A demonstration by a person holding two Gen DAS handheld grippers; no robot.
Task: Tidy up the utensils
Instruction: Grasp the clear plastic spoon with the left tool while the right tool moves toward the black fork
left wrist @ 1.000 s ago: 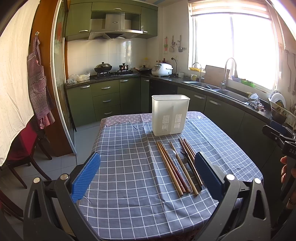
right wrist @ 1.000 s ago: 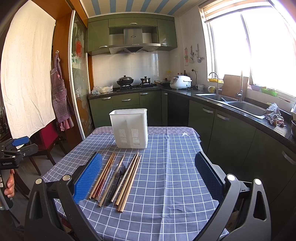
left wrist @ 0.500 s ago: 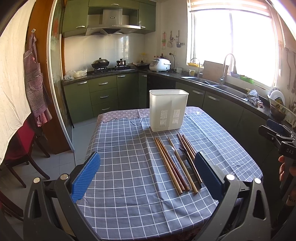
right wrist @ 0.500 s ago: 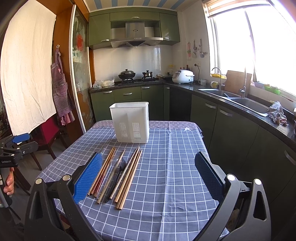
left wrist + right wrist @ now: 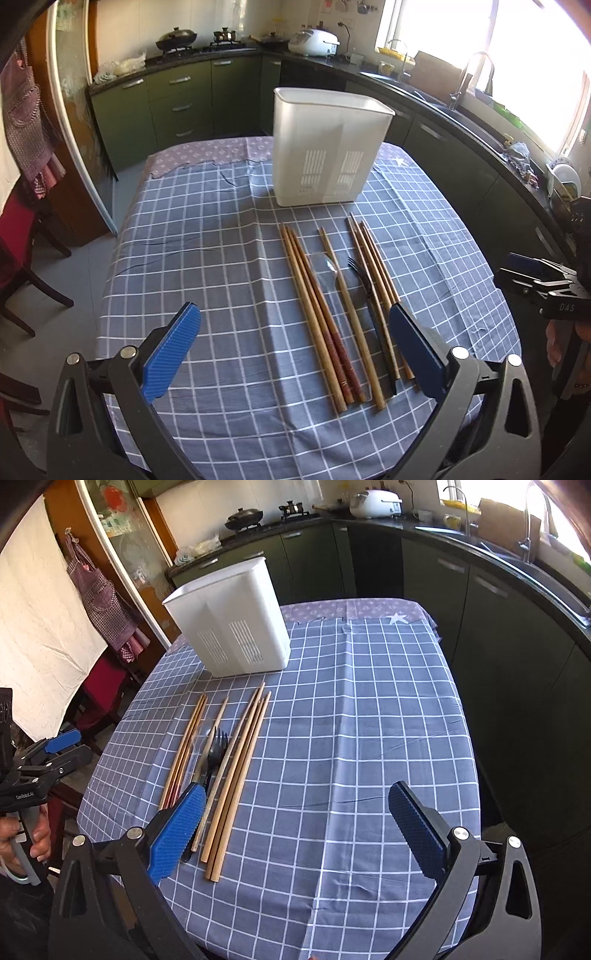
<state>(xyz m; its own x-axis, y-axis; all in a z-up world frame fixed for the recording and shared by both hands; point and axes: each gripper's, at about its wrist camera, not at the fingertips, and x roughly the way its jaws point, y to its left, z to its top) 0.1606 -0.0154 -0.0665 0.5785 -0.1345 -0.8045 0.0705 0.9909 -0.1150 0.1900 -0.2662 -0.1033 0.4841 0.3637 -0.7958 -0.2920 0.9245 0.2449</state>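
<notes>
A white plastic utensil holder stands upright at the far side of the table; it also shows in the right wrist view. Several wooden chopsticks, a clear spoon and a black fork lie side by side in front of it. In the right wrist view the chopsticks and fork lie left of centre. My left gripper is open and empty above the near table edge. My right gripper is open and empty, its left finger over the utensil handles.
The table carries a blue checked cloth. Green cabinets and a counter with a sink run behind and to the right. A red chair stands left of the table. An apron hangs by a glass door.
Both grippers have moved forward and tilted down toward the table. The utensils and holder now look closer and lower in view. Both stay open.
</notes>
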